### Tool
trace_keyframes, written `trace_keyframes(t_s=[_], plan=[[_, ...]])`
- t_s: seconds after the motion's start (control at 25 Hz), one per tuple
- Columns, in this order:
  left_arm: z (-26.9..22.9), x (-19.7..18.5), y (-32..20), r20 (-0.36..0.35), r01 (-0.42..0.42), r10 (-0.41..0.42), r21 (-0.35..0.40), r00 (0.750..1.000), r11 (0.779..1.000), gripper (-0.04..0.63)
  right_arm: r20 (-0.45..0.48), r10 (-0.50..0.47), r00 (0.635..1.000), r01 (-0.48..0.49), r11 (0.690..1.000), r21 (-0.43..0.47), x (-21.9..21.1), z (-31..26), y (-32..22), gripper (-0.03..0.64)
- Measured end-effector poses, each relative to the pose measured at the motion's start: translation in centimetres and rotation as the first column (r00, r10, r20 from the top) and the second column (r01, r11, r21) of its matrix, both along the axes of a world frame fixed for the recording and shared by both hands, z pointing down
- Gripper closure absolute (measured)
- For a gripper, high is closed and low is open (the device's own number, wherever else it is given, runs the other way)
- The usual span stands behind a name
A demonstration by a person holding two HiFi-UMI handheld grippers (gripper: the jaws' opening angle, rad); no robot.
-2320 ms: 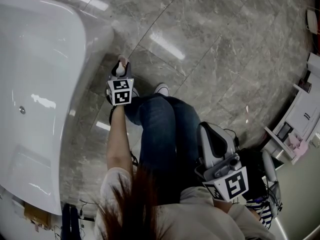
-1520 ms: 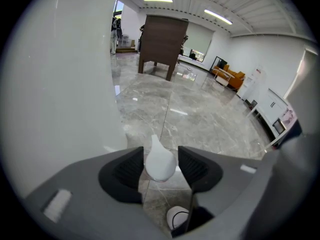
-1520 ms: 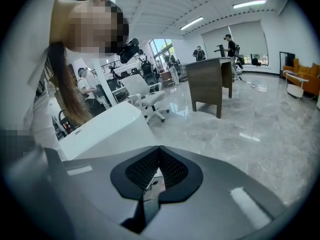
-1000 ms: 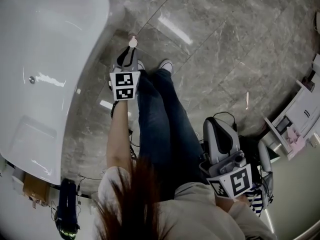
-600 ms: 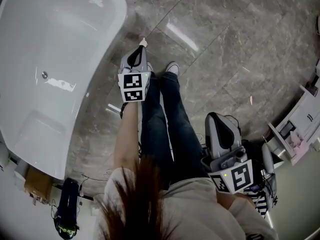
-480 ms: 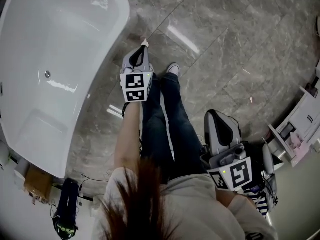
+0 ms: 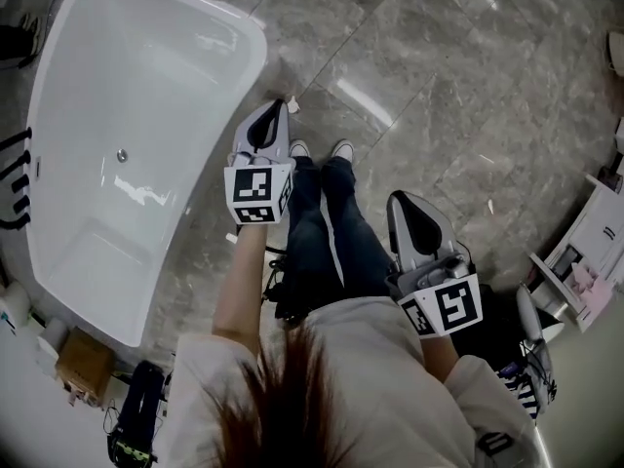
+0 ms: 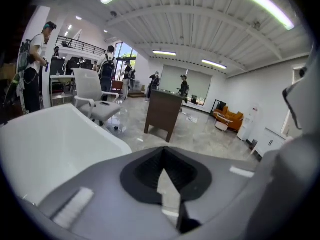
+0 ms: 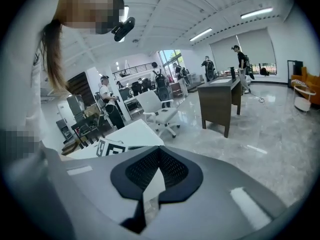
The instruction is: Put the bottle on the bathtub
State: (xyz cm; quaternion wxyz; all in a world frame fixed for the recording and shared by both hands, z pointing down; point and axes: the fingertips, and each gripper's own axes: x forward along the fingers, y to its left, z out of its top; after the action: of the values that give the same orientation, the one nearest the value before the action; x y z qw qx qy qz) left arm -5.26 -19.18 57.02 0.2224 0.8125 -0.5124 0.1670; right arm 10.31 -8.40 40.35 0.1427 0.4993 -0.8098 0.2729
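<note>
Glossy white bathtub [image 7: 146,96], upright

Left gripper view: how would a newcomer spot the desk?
Start at the white bathtub filling the lower left. Past its rim, on the glossy floor, stands the desk: a dark brown block, unlike the white chair left of it.

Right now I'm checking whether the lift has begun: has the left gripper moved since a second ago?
Yes, upward, toward the camera: the left gripper shows larger against the bathtub, its tips beside the rim's corner.
</note>
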Motion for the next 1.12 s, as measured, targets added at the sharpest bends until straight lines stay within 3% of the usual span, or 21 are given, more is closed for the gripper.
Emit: trace_keyframes(t_s=[0.2, 0.48, 1.12], plan=[[-9.2, -2.0, 0.3, -0.027, 0.057, -0.055, 0.091, 0.998, 0.994, 0.548, -0.018, -0.018, 1.000, 0.019, 0.999, 0.044, -0.1, -3.6, -0.7, 0.620], [-19.9, -4.2, 1.7, -0.052, 0.108, -0.099, 0.229, 0.994, 0.967, 0.548, -0.026, -0.028, 0.999, 0.031, 0.993, 0.116, -0.6, -8.0, -1.2, 0.620], [-33.3, -6.6, 6.4, -0.069, 0.128, -0.108, 0.434, 0.992, 0.892, 0.548, -0.005, -0.010, 1.000, 0.011, 0.951, 0.308, 0.0, -15.3, -1.8, 0.620]])
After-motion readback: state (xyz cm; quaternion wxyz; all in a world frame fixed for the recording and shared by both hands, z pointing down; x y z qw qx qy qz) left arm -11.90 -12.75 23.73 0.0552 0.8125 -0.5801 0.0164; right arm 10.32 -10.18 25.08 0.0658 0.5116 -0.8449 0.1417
